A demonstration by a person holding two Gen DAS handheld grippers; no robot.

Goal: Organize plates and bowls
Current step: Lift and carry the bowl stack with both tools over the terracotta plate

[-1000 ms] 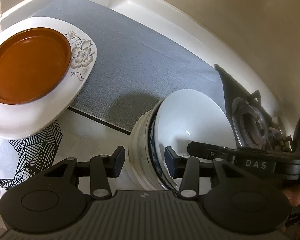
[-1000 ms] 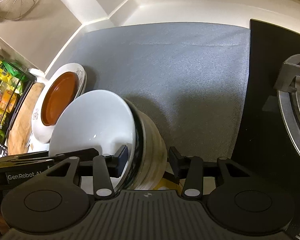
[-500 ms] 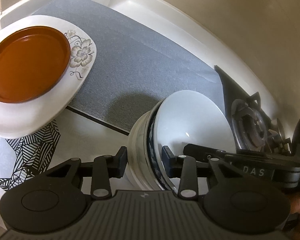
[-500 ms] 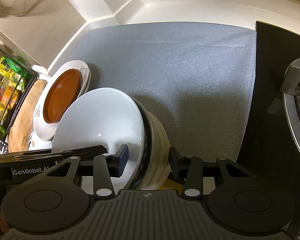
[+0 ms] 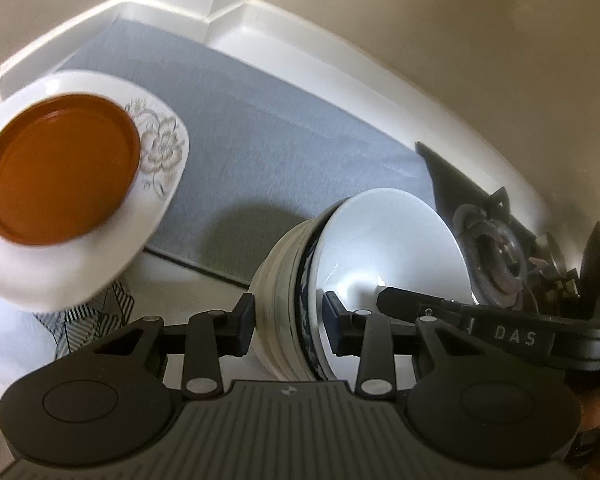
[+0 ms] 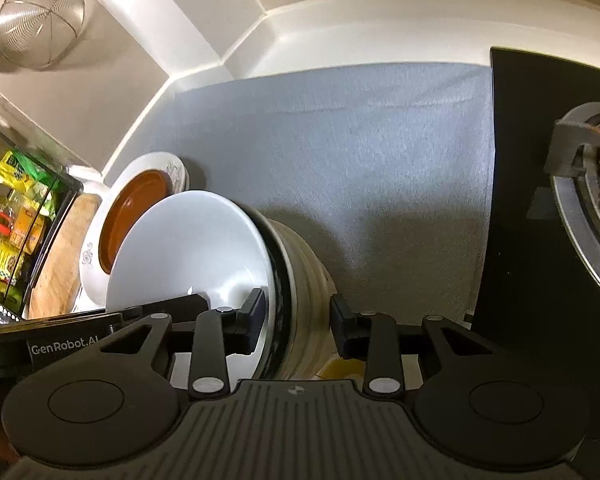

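Gripping opposite rims, left gripper (image 5: pixel 287 322) clamps the stacked bowls (image 5: pixel 364 248); right gripper (image 6: pixel 298 318) is closing on them.

Both pairs of jaws stand narrower than before. Left gripper (image 5: pixel 288 322) now clamps the bowl stack (image 5: pixel 284 300) rim; right gripper (image 6: pixel 298 320) is closing on the opposite rim.
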